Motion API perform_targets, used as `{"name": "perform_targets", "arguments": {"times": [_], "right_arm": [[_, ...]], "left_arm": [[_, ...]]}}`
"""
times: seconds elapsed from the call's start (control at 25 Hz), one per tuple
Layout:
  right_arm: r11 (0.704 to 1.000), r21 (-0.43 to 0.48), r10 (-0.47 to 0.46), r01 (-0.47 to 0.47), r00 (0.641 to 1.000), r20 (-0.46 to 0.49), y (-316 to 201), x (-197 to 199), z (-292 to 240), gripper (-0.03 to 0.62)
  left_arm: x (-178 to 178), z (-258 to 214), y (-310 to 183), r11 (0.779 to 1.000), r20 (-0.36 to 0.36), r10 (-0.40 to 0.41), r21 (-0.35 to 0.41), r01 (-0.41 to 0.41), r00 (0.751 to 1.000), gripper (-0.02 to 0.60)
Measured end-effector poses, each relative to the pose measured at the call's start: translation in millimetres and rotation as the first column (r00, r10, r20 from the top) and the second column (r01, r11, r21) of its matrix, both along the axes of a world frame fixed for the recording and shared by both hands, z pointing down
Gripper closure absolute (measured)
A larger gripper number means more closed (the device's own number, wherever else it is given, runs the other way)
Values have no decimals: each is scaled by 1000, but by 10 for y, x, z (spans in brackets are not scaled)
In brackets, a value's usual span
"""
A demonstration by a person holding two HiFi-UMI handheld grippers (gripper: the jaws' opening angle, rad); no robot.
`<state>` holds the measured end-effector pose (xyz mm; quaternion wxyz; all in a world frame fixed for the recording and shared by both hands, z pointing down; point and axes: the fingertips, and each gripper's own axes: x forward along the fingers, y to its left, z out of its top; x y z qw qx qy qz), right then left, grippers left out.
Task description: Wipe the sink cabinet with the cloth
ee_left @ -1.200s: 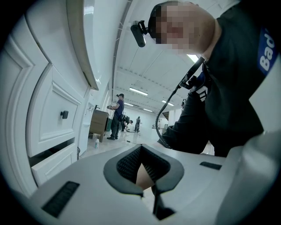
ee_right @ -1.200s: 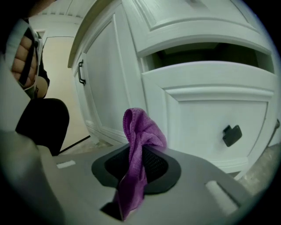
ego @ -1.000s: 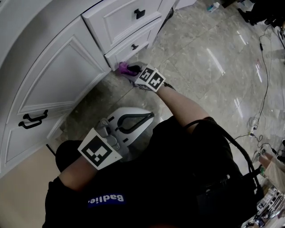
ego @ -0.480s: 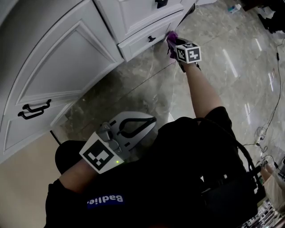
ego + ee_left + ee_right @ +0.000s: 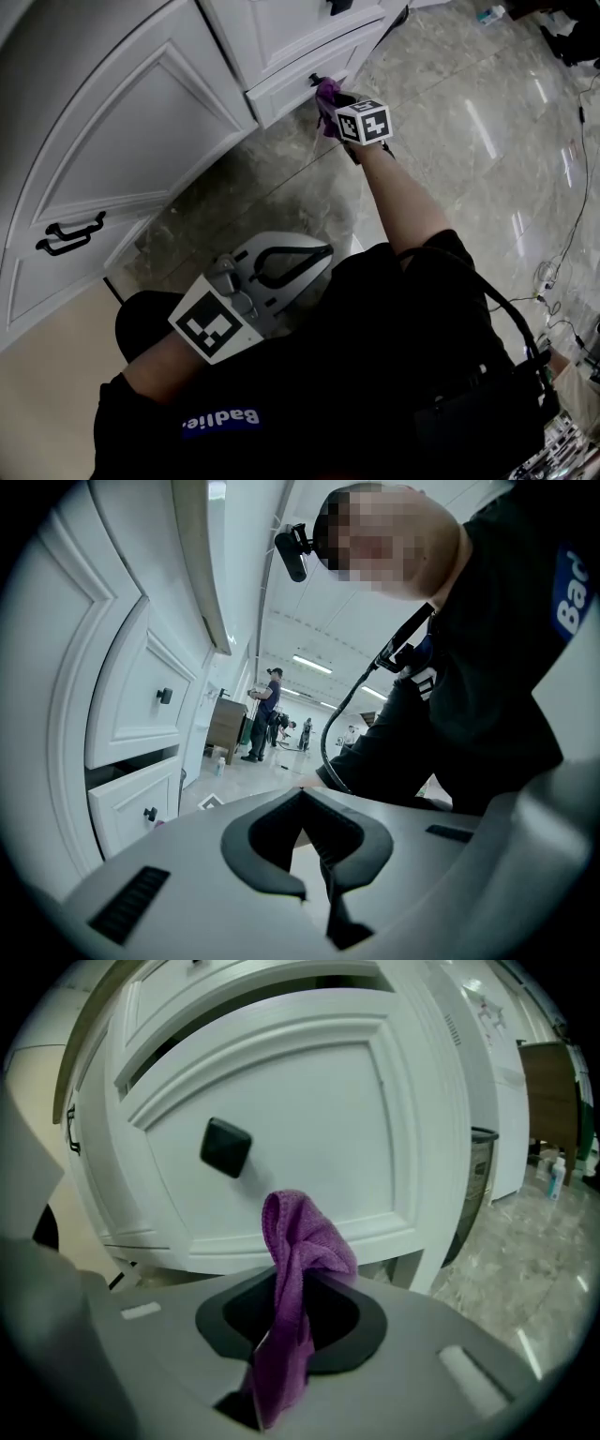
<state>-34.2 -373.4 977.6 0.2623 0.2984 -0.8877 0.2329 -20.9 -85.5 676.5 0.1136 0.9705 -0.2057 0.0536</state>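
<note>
The white sink cabinet (image 5: 141, 141) fills the upper left of the head view. My right gripper (image 5: 336, 101) is shut on a purple cloth (image 5: 327, 93) held against the lower drawer (image 5: 300, 80), beside its black knob (image 5: 316, 81). In the right gripper view the cloth (image 5: 300, 1251) rises out of the right gripper (image 5: 298, 1288) in front of the drawer front (image 5: 319, 1119), just right of and below the knob (image 5: 225, 1146). My left gripper (image 5: 319, 251) hangs low by the person's knee, shut on nothing; its left gripper view shows the left gripper (image 5: 305, 803) with jaws together.
A cabinet door with a black handle (image 5: 66, 234) lies at the left. Glossy marble floor (image 5: 450, 122) spreads to the right, with a small bottle (image 5: 487, 14) far off and cables (image 5: 572, 216) at the right edge. A dark bin (image 5: 478, 1176) stands past the cabinet corner.
The right gripper has carried the cloth up from the cabinet's base to the lower drawer, then leftward along it toward the knob. The left gripper has stayed still.
</note>
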Motion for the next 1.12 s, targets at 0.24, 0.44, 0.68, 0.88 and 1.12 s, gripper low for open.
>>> {"name": "perform_targets", "arguments": {"times": [0.24, 0.44, 0.68, 0.88, 1.12], "right_arm": [[975, -55, -214, 216, 976, 41, 682, -654, -58, 523], [938, -63, -332, 340, 937, 108, 1158, -1099, -266, 523], [938, -53, -335, 342, 936, 107, 1264, -1128, -356, 523], [953, -34, -298, 302, 950, 98, 1181, -807, -517, 523], [986, -67, -149, 155, 986, 81, 1270, -100, -961, 523]], "left_arm": [[62, -179, -63, 999, -48, 41, 36, -39, 998, 576], [92, -298, -143, 996, -91, 66, 61, -60, 994, 577], [87, -319, -222, 999, -132, 51, 17, -49, 990, 577], [122, -443, -328, 1000, -177, -3, -19, 0, 984, 577], [255, -853, -260, 999, -76, 36, 12, -35, 996, 577]]}}
